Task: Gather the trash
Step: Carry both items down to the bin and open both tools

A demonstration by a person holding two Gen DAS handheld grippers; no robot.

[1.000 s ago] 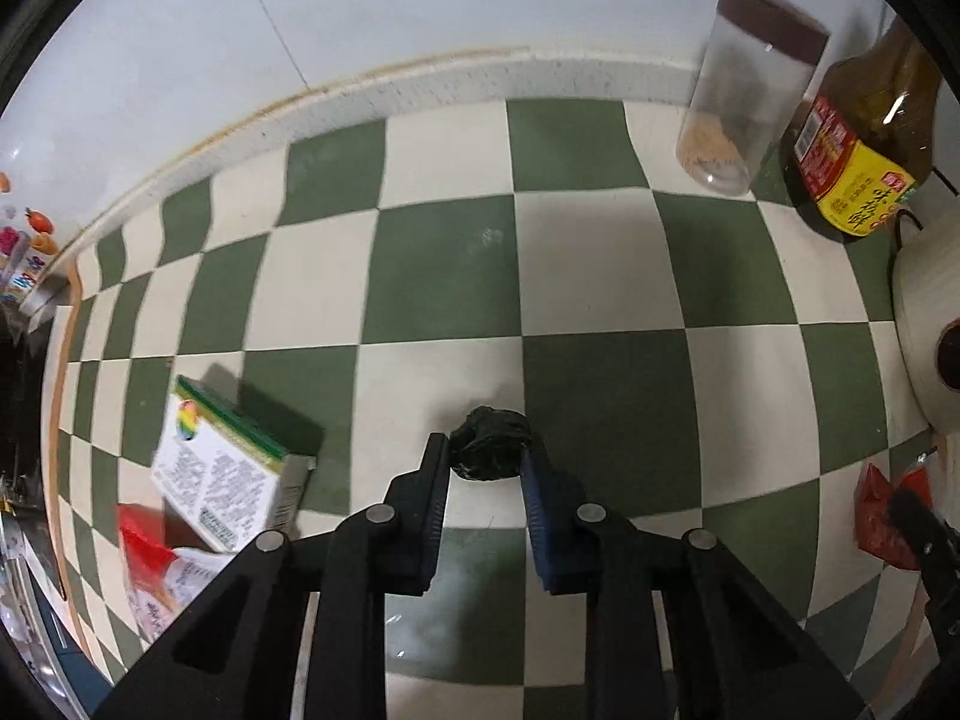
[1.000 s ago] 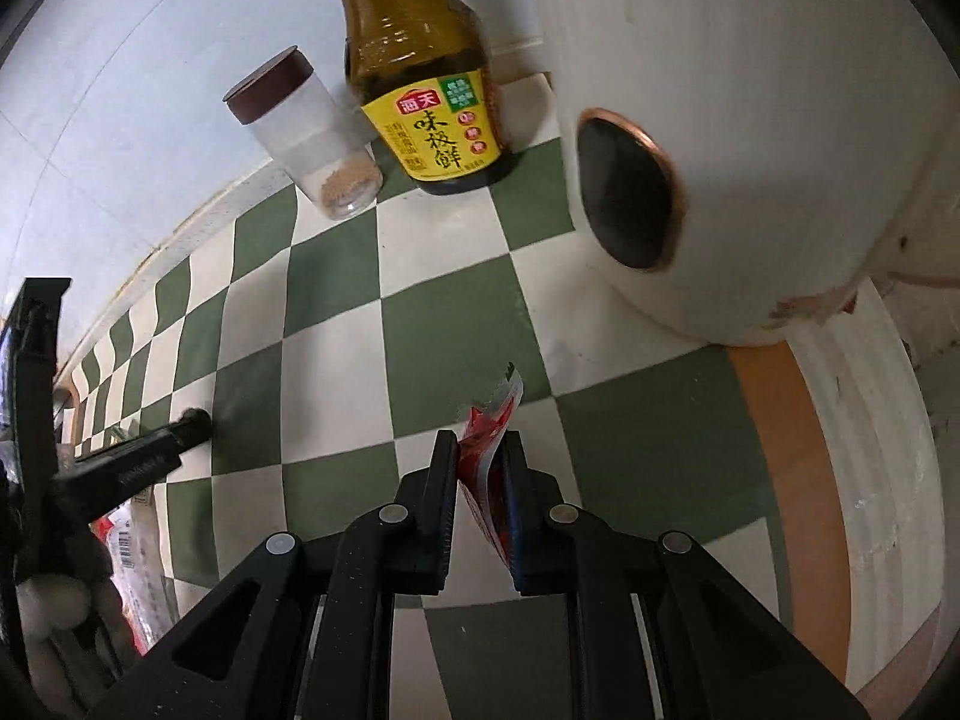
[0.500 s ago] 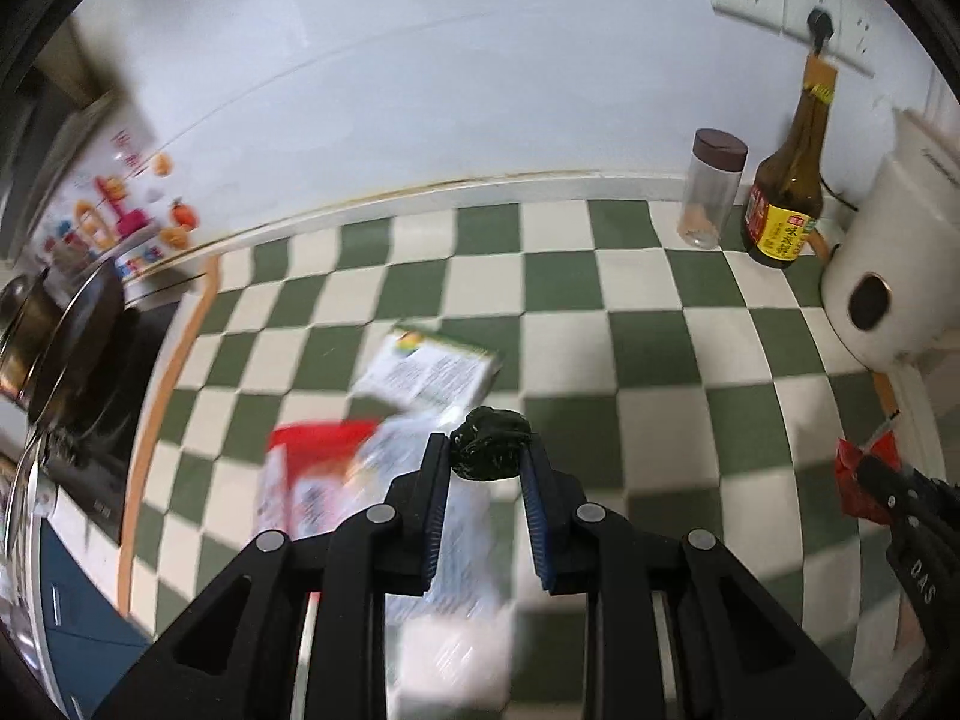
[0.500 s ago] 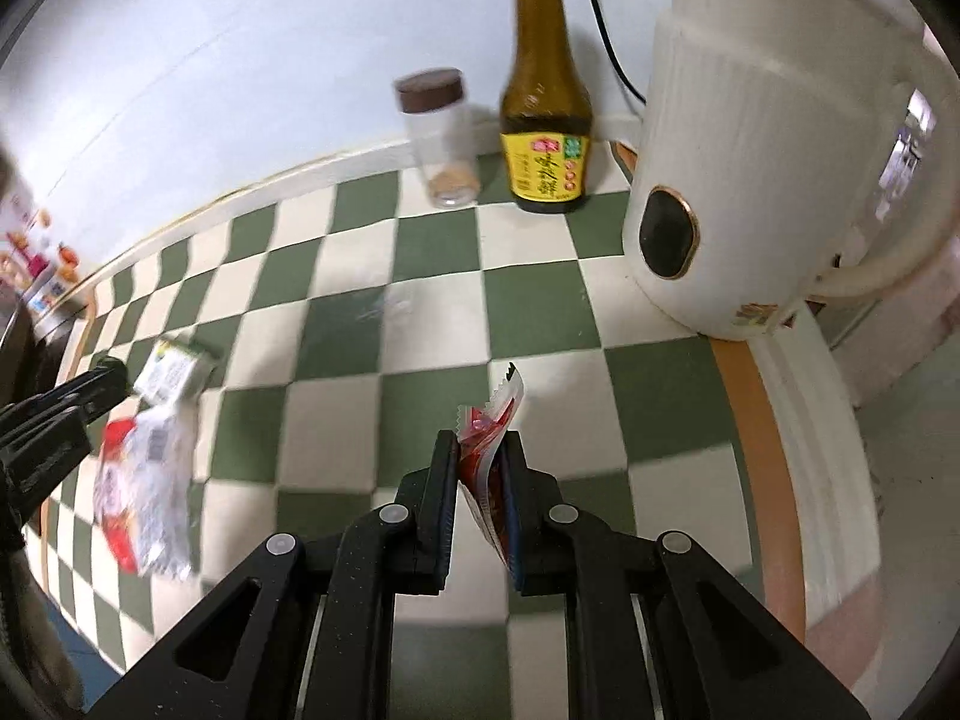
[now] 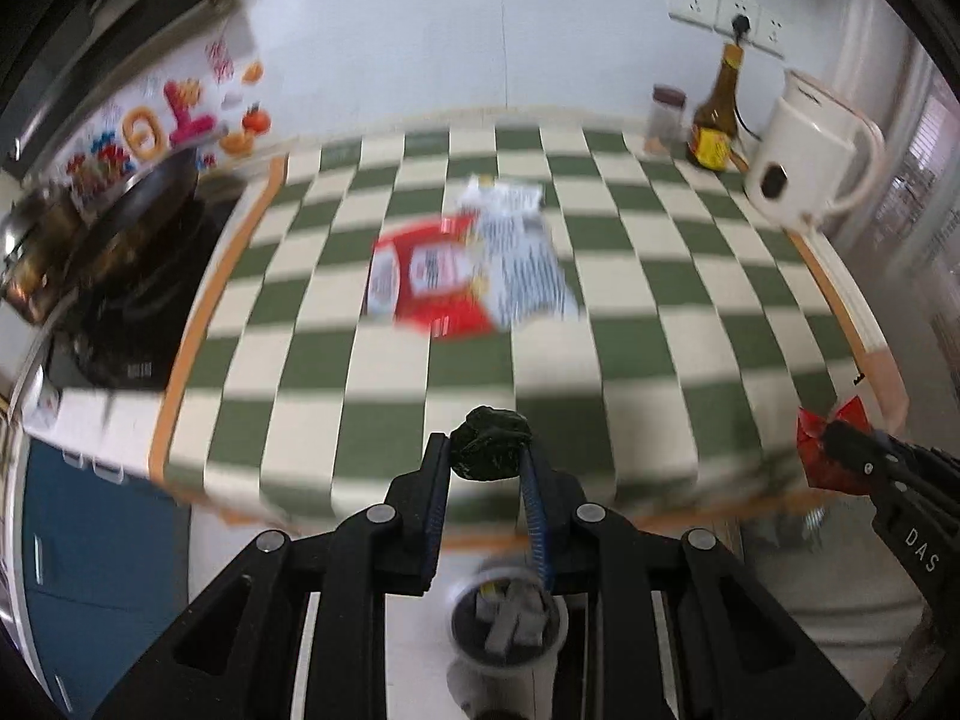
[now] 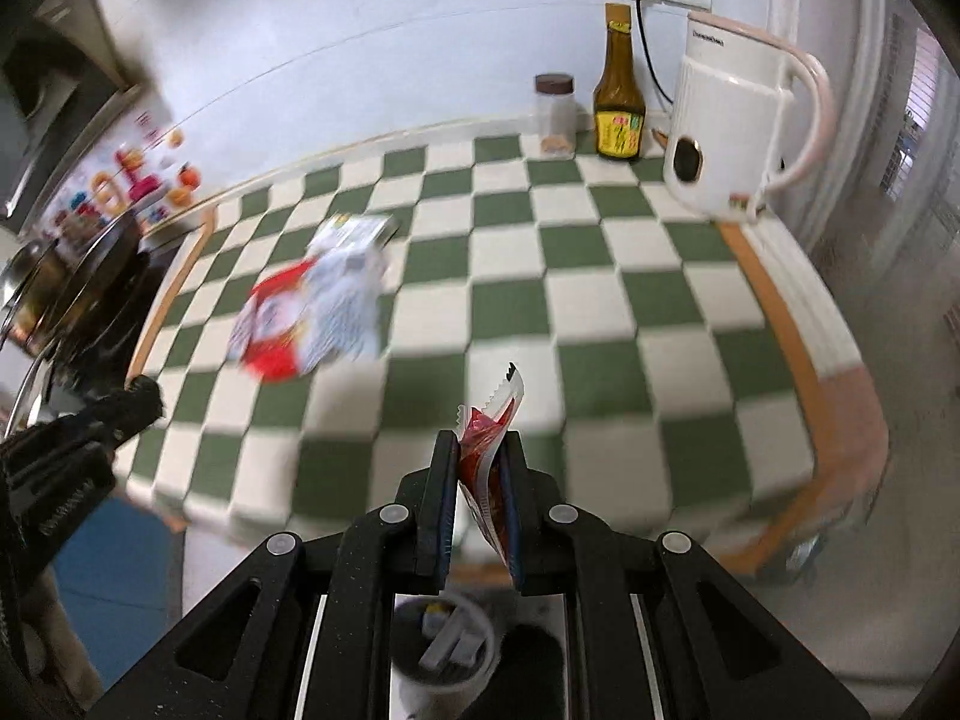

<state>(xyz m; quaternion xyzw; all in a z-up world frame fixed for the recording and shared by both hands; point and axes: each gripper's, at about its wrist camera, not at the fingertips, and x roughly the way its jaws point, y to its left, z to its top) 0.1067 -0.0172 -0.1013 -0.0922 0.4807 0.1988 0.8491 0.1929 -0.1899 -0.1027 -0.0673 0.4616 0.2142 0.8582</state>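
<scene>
Black crumpled scrap [image 5: 491, 443] sits pinched between the jaws of the left gripper [image 5: 487, 462], while the right gripper [image 6: 480, 450] is clamped on a red sachet [image 6: 489, 420]. Both hang past the near edge of the green-and-cream checked counter [image 6: 600, 312], with a small bin [image 5: 509, 624] on the floor at six o'clock below them. More wrappers [image 5: 462, 270] lie on the counter toward twelve o'clock.

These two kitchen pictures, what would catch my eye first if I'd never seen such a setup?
Probably the green-and-cream checkered counter, with a red and white pile of wrappers lying left of its middle. Next, the two black tools in the foreground: the left gripper pinches a dark crumpled wad, the right gripper a red sachet. A white bin with scraps inside sits on the floor below them.
</scene>
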